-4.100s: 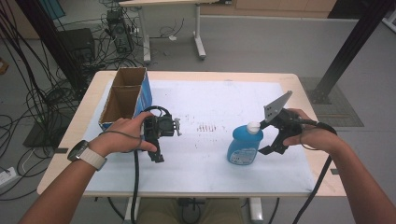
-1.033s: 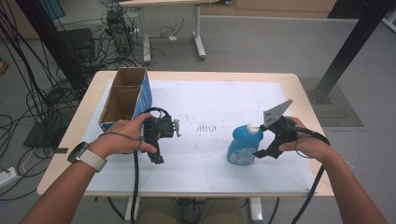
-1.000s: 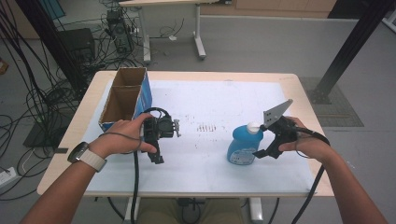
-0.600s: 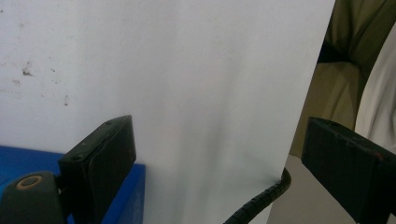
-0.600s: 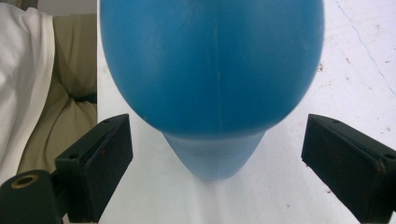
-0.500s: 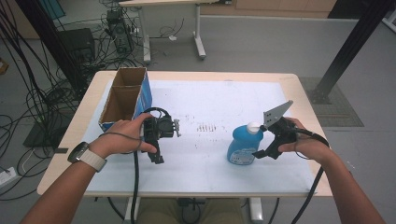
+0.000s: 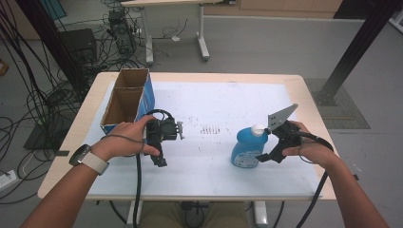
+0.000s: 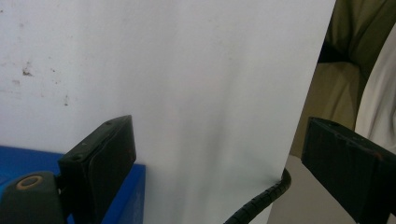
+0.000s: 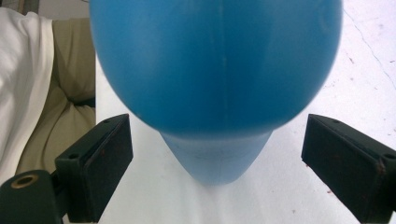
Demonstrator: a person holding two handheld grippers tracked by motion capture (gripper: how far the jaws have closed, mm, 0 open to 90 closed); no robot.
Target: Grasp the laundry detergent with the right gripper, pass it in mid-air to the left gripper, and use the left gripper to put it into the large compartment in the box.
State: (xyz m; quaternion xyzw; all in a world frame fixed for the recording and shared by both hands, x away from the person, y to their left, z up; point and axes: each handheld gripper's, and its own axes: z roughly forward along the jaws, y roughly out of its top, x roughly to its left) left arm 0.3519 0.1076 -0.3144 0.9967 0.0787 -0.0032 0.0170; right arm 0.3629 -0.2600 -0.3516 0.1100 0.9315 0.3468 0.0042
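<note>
- The table (image 7: 304, 85) comes first, its top under a white sheet (image 7: 223, 104) speckled with small dark marks near the middle.
- At the far left corner stands an open cardboard box (image 7: 124, 102) with a blue side, two compartments showing from above.
- Over on the right side of the sheet stands the blue bottle (image 7: 246, 151), upright, white cap (image 7: 257, 128) on top.
- The right gripper (image 7: 266, 154) is up against the bottle from the right; in the right gripper view the blue body bulges between the two black jaws, which stand wide apart and clear of it on both sides. Open, no grip.
- The left gripper (image 7: 160, 161) lies on the sheet just beside the box, the left hand (image 7: 124, 141) resting over it; its jaws stand wide apart with nothing but white sheet between them.
</note>
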